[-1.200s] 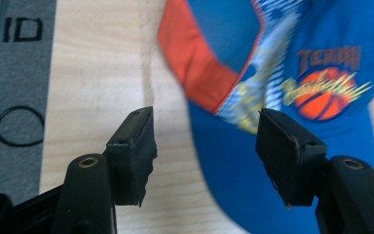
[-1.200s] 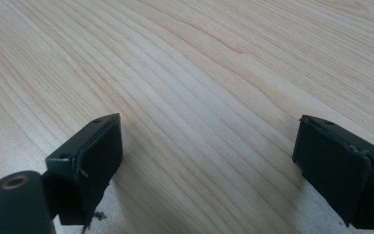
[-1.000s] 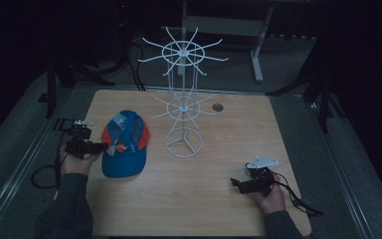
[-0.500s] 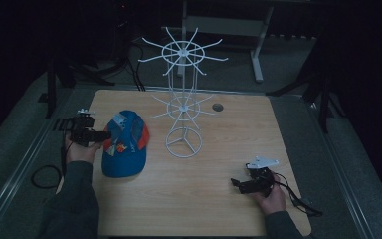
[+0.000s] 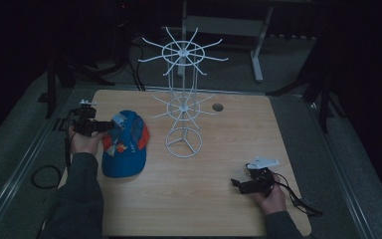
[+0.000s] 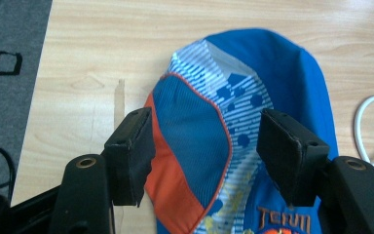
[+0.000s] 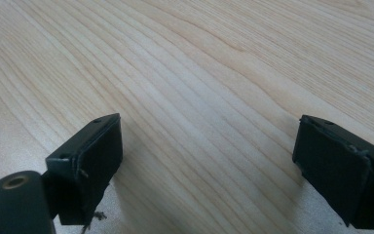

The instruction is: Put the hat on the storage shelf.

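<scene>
A blue cap (image 5: 124,149) with orange and white striped panels lies flat on the left part of the wooden table (image 5: 229,134). My left gripper (image 5: 107,127) is open at the cap's left side. In the left gripper view the cap (image 6: 195,112) lies between the spread jaws of my left gripper (image 6: 207,129). A white wire stand (image 5: 183,99) with two tiers of radial arms rises at the table's middle, right of the cap. My right gripper (image 5: 236,184) rests low at the front right, open. The right gripper view has my right gripper (image 7: 209,146) over bare wood, nothing between its jaws.
A round cable hole (image 5: 217,107) sits behind the stand. Part of the stand's white base ring (image 6: 370,126) curves past the cap. Cables trail off both grippers over the table edges. A grey mat (image 6: 5,73) borders the table's left edge.
My left gripper has moved farther up the table and right, so its jaws now straddle the cap's crown. The cap, the stand and the right gripper have stayed in place.
</scene>
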Demonstrator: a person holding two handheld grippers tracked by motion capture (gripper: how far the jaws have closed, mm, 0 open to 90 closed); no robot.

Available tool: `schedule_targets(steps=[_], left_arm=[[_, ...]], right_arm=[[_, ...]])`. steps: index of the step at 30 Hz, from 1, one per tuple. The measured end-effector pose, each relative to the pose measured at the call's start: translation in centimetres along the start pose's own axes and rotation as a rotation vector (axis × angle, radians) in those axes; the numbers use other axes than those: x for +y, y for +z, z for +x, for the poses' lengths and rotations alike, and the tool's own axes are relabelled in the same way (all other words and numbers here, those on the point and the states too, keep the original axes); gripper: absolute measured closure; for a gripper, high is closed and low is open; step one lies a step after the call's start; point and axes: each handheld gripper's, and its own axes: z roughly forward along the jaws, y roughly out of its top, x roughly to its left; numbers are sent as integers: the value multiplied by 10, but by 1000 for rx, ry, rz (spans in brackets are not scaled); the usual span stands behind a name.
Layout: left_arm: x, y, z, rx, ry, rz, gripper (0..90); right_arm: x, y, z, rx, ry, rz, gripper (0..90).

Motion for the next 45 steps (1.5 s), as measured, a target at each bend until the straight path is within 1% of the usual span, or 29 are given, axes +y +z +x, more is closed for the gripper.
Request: schedule_targets(steps=[1,2,5,9,11,13,14,16,19,21,23,24,25,26,27,28,30,31,33,34,35,37,38,39,41,42,43,45], left_arm=[[2,1,0,1,0,-4,389],[4,1,1,-8,-9,-9,390],[7,3,1,-4,-9,-8,390],[12,5,-1,-4,-9,4,387],[14,7,-2,-16,-22,1,386],[16,11,-2,-7,-28,7,387],[16,12,-3,-7,-24,12,386],[17,15,-4,-11,-32,14,387],[21,16,-7,-21,-36,2,384],[24,15,-9,-35,-40,-9,378],[25,16,-11,-61,-56,-18,376],[26,17,-11,-72,-72,-17,372],[26,18,-11,-94,-95,-9,362],[26,18,-13,-103,-96,-11,359],[28,16,-18,-80,-65,-24,357],[28,16,-18,-80,-65,-24,352],[29,17,-21,-97,-71,-23,348],[32,18,-25,-90,-63,-23,340],[32,19,-27,-92,-64,-24,325],[34,23,-31,-73,-55,-14,305],[34,23,-31,-73,-55,-14,291],[34,29,-32,-81,-77,5,281],[34,32,-32,-81,-80,13,270],[33,37,-35,-80,-75,30,252],[32,39,-38,-82,-71,37,241],[31,41,-39,-78,-57,45,231],[31,43,-42,-72,-52,49,231],[29,48,-44,-76,-38,65,220]], right_arm=[[0,0,0,0,0,0,106],[0,0,0,0,0,0,107],[0,0,0,0,0,0,107],[0,0,0,0,0,0,107],[0,0,0,0,0,0,107],[0,0,0,0,0,0,107],[0,0,0,0,0,0,107],[0,0,0,-1,-1,1,107],[0,0,0,-1,-1,0,107],[0,0,0,0,0,1,107],[0,0,0,-1,-1,1,107],[0,0,0,0,0,1,107],[0,0,0,-1,-1,1,107],[0,0,0,-1,0,1,107],[0,0,0,-1,0,1,107],[0,0,0,-1,0,1,107],[0,0,0,-1,0,1,107],[0,0,0,-1,0,1,107],[0,0,0,-1,0,1,107],[0,0,0,-1,0,1,107],[0,0,0,-1,0,1,107],[0,0,0,-1,0,1,107],[0,0,0,-1,1,1,107],[0,0,0,-1,1,1,107],[0,0,0,-1,1,0,107],[0,0,0,-1,1,0,107],[0,0,0,-1,1,0,107],[0,0,0,-1,1,1,107]])
